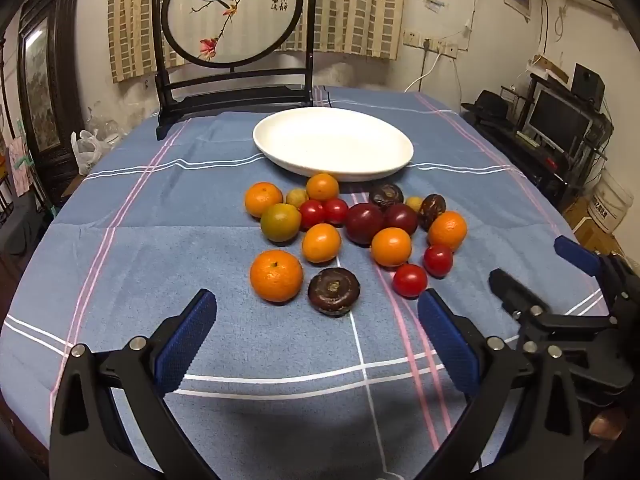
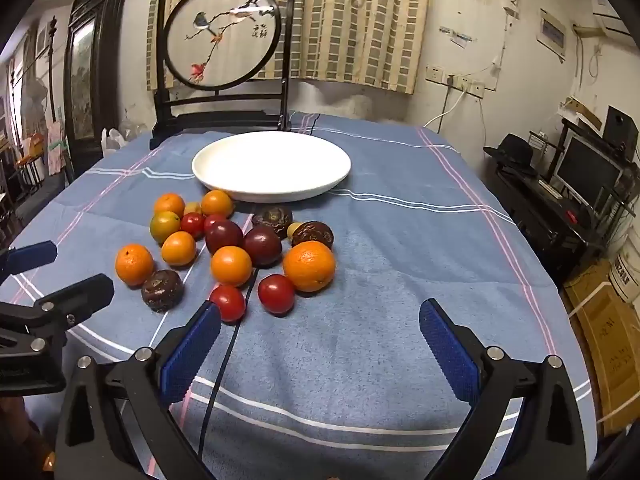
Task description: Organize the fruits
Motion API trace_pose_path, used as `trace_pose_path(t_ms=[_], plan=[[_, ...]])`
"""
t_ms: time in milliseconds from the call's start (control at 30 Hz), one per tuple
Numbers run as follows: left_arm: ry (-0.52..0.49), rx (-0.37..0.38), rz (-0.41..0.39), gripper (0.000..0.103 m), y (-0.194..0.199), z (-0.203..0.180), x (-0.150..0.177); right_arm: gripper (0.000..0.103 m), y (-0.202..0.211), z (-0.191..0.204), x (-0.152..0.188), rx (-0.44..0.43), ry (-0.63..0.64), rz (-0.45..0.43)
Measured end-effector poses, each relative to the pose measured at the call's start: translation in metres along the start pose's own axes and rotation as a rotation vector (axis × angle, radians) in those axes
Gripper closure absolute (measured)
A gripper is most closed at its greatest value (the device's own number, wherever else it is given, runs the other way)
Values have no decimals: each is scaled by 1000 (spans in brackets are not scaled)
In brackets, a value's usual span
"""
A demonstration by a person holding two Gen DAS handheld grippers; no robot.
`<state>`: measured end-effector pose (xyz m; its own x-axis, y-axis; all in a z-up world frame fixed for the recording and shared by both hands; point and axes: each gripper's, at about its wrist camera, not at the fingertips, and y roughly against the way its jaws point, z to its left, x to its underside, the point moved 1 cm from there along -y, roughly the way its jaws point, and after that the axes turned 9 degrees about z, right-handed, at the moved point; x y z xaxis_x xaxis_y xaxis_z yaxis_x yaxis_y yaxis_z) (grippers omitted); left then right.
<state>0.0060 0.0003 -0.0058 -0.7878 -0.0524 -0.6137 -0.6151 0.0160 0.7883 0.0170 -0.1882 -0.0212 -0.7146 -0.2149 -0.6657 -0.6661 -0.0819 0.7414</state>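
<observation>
Orange fruit pile [image 1: 344,236] lies ahead of both spread claws, untouched.

White plate [image 1: 334,142], orange & red fruit [image 1: 276,276], blue plaid cloth [image 1: 160,240].

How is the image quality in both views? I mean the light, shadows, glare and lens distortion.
Left wrist view: warm indoor light, strong fisheye bending of the tablecloth stripes, dark vignette corners, a shadow beneath the open left gripper, glare streak on the round bird panel. Right wrist view: same bending; the white plate is nearly overexposed, fruits stay sharp, right gripper open.
</observation>
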Motion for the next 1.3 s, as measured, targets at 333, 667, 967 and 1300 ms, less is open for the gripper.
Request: trace_pose_path(t_ms=[333,667,967,1300], plan=[[-40,4,-4,4,0,-9,1,4,2,2,1,-12,8,9],[-30,31,30,5,-4,-6,-1,4,0,-4,0,-37,-5,42],[-57,18,-17,4,1,-11,0,4,-4,-4,0,-23,-8,64],[-37,16,-17,5,0,-8,2,4,1,-5,3,20,5,21]])
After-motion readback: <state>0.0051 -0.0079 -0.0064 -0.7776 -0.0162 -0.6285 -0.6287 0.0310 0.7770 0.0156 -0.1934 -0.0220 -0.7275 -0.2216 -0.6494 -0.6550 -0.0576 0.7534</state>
